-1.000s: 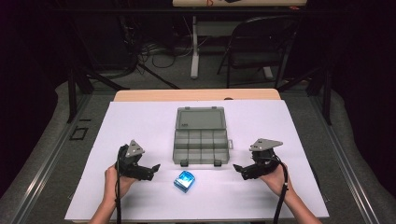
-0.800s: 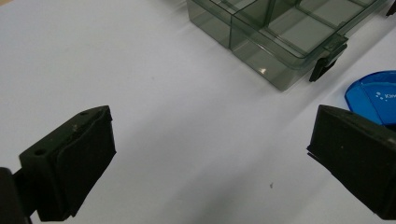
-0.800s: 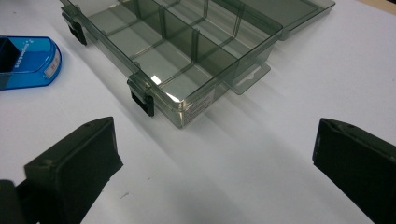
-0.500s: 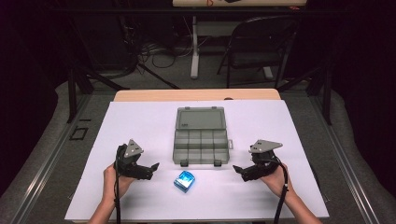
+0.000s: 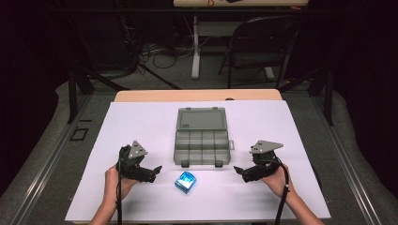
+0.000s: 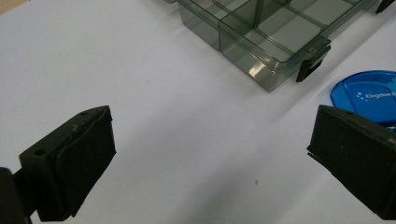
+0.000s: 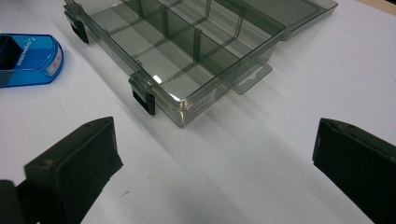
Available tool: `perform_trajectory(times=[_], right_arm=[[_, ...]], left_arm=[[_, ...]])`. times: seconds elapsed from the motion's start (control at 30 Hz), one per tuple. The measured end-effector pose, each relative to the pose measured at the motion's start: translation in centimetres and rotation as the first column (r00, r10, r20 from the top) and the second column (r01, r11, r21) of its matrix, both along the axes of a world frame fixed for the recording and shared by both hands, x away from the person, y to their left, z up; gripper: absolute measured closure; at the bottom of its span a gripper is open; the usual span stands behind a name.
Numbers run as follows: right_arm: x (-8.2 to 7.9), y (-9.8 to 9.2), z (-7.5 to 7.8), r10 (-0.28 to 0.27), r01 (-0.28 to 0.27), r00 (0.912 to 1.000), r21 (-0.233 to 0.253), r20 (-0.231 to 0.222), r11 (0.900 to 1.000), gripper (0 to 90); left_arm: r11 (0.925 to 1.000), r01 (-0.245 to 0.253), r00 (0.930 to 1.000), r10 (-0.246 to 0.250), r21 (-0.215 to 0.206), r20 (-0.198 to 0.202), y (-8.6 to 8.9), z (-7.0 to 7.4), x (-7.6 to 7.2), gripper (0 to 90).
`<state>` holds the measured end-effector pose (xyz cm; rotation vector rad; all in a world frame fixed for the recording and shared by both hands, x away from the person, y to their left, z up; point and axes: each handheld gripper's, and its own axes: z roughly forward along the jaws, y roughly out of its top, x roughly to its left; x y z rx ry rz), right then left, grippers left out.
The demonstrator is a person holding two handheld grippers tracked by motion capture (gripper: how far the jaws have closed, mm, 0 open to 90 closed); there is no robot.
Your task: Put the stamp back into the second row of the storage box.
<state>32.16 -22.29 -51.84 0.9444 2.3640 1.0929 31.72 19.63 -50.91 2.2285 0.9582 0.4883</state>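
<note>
A smoky clear compartment box lies open in the middle of the white table, its lid folded back; it also appears as the box and the box in the gripper views, its compartments bare. A small blue plastic case sits just in front of it, seen too as the case and the case. My left gripper rests open to the left of the blue case. My right gripper rests open to the right of it. Nothing lies between either pair of jaws.
The white table sheet ends at a wooden strip at the far side. Beyond stand a folding chair and a table leg with cables on a dark floor.
</note>
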Motion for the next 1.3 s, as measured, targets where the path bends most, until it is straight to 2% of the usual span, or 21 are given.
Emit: perform_trajectory(times=[0.23, 0.4, 0.57, 1.03, 1.2, 1.3], right_arm=[[0.1, 0.2, -0.1, 0.005, -0.005, 1.0, 0.004, -0.006, 1.0, 0.0], [0.1, 0.3, 0.0, 0.007, -0.007, 1.0, 0.009, 0.0, 1.0, 0.0], [0.1, 0.3, -0.1, 0.01, -0.01, 0.9999, 0.004, -0.001, 1.0, 0.0], [0.0, 0.9, 0.4, 0.019, -0.019, 0.9996, -0.002, 0.023, 1.0, 0.0], [0.2, 1.0, 0.3, 0.021, -0.021, 0.9995, -0.007, 0.023, 1.0, 0.0], [0.2, 1.0, 0.2, 0.021, -0.021, 0.9995, -0.015, 0.022, 1.0, 0.0]], left_arm=[[0.9999, 0.009, 0.9998, -0.009, 0.008, -0.02, -1.0, 0.3, -0.3, 0.2], [0.9999, 0.014, 0.9993, -0.014, -0.001, -0.035, -1.4, 0.7, -0.5, 0.2], [0.9997, 0.021, 0.999, -0.021, 0.015, -0.04, -1.8, 0.8, -0.7, 0.2], [0.9996, 0.02, 0.9978, -0.019, 0.02, -0.063, -2.5, 2.0, -1.5, 0.2], [0.9989, 0.034, 0.9949, -0.031, 0.032, -0.096, -3.1, 1.9, -1.3, 0.2], [0.9981, 0.047, 0.9908, -0.042, 0.038, -0.129, -3.6, 1.9, -1.4, 0.2]])
